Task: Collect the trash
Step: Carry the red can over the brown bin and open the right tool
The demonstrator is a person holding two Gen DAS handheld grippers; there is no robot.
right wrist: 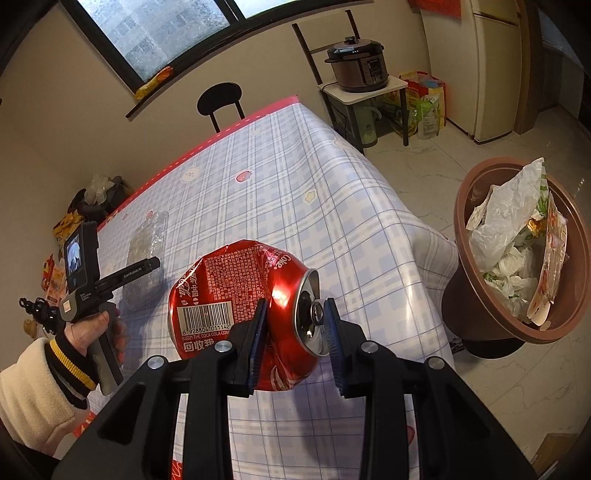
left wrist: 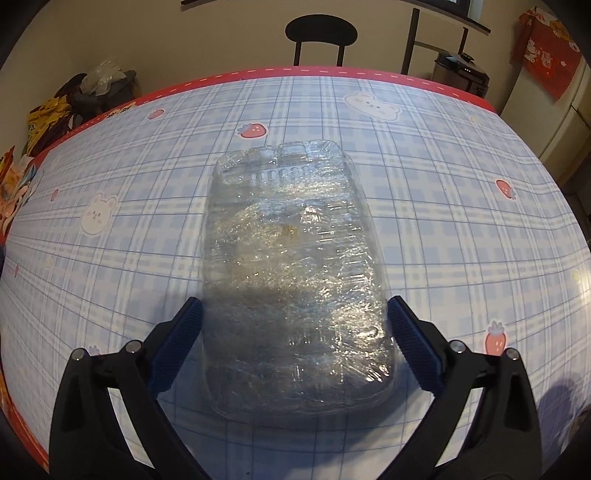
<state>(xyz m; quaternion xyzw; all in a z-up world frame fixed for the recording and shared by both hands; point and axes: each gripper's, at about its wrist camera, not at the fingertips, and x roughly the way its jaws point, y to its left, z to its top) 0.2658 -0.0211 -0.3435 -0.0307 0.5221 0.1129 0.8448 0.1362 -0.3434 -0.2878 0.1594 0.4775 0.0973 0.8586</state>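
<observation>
Right wrist view: right gripper [right wrist: 295, 314] clamps crushed red can [right wrist: 236, 291].

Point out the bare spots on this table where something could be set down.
The checked tablecloth is bare almost everywhere: the far strip between the clear plastic container and the red edge by the black chair, and both flanks beside the container. Crowded: only the middle, where the left tool straddles the container, and the near corner under the held Coke can.

container [left wrist: 291, 280] on table [left wrist: 461, 229] – between left tool [left wrist: 293, 317] pads | bin [right wrist: 517, 258] right of table
</observation>
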